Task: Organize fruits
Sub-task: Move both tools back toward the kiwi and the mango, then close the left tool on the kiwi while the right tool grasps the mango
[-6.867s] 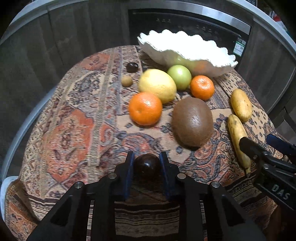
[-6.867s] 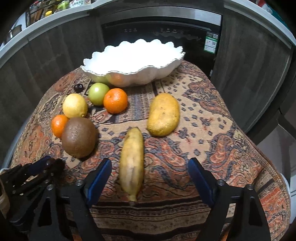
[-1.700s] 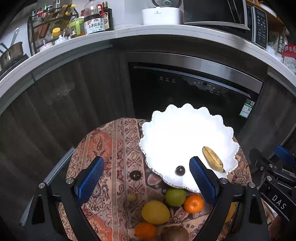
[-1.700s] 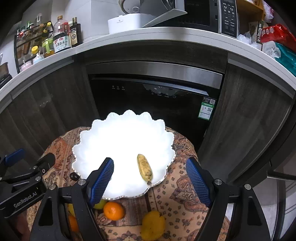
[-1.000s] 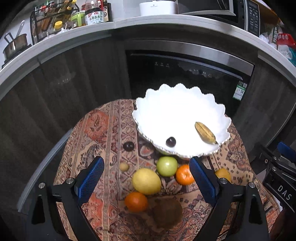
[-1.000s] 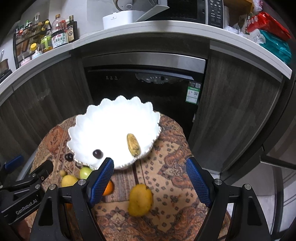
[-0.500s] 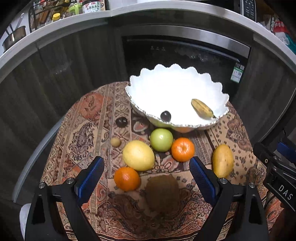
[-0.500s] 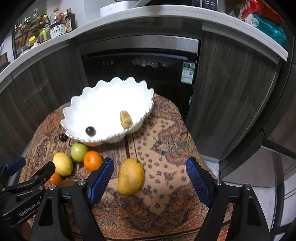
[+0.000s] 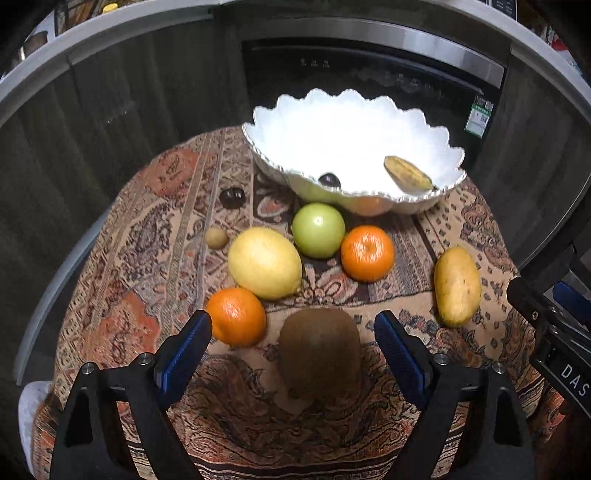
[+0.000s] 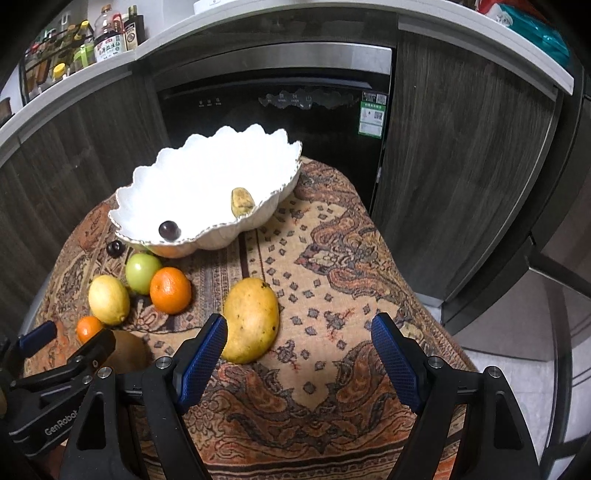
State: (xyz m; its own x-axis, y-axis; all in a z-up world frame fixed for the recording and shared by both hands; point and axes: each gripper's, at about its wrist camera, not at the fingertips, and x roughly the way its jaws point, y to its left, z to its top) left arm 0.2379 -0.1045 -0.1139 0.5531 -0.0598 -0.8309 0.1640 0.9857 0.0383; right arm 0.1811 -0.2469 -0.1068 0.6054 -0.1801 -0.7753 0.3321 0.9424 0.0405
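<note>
Left gripper lowered over kiwi, empty

The left tongs are held wide open and empty, pointed forward and downward. The right tongs are likewise spread wide, with nothing gripped between them.

Dark wood cabinets, black built-in oven, grey countertop, patterned tablecloth
</note>
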